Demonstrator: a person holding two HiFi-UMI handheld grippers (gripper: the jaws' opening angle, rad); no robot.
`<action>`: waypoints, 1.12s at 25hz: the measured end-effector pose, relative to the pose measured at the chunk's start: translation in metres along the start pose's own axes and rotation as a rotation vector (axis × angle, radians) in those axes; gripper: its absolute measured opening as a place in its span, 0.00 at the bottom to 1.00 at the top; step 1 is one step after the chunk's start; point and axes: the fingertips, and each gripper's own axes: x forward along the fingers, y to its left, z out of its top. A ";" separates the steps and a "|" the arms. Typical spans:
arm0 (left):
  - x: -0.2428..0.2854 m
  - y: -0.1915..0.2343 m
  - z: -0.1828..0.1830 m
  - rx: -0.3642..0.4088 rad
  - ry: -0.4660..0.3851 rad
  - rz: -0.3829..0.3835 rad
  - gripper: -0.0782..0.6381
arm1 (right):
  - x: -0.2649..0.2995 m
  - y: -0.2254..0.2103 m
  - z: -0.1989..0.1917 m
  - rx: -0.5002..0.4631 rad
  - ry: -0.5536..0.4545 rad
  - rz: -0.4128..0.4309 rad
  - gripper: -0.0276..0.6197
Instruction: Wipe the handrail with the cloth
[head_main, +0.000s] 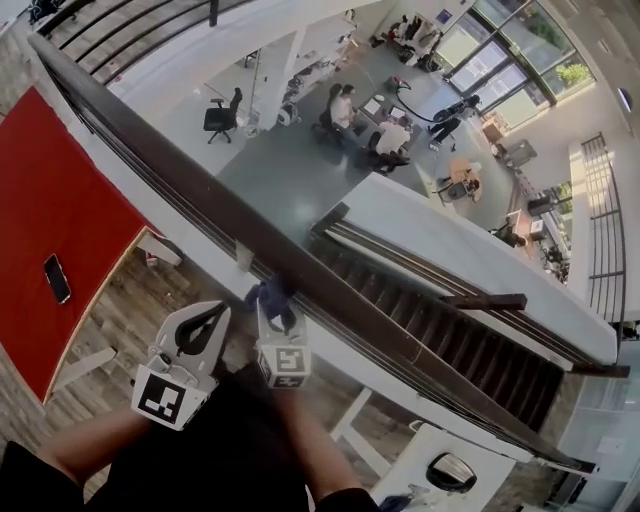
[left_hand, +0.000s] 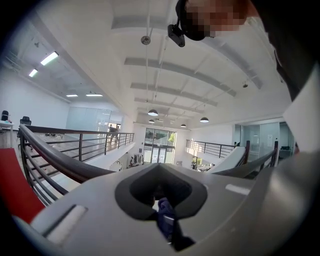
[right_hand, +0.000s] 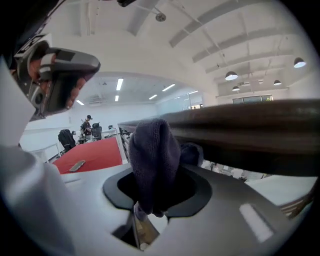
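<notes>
The handrail (head_main: 160, 160) is the biggest thing here, a long dark band running from the person's far left down to the near right, with an open office floor far below it. From the right gripper view it crosses overhead as a broad brown bar (right_hand: 250, 130).

The 2 grippers sit side by side at the rail's near edge. The right gripper (head_main: 277, 318) is clamped on the cloth (head_main: 272, 297), and in its own view the dark knitted fabric (right_hand: 152, 165) bulges up out of the hollow of the jaws (right_hand: 157, 192) and meets the underside and near edge of the rail. The left gripper (head_main: 212, 318) hangs just to the left, short of the rail, its jaws pressed together at the tips (left_hand: 161, 170). A scrap of blue shows low in the slit between them, but I can't tell whether it is pinched or only seen through.

So the right hand is the 1 on the job. The cloth is already at the rail, and as I see it the stroke has to follow the rail's long line, left-away or right-toward.
</notes>
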 end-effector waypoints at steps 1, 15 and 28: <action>-0.003 0.008 0.000 -0.003 0.001 0.007 0.11 | 0.008 -0.003 -0.008 0.008 0.015 -0.012 0.23; -0.022 0.070 0.003 -0.001 0.042 0.036 0.11 | 0.086 -0.064 -0.060 0.089 0.149 -0.146 0.23; -0.001 0.070 -0.004 0.061 0.022 -0.065 0.11 | 0.106 -0.059 -0.077 0.111 0.151 -0.282 0.23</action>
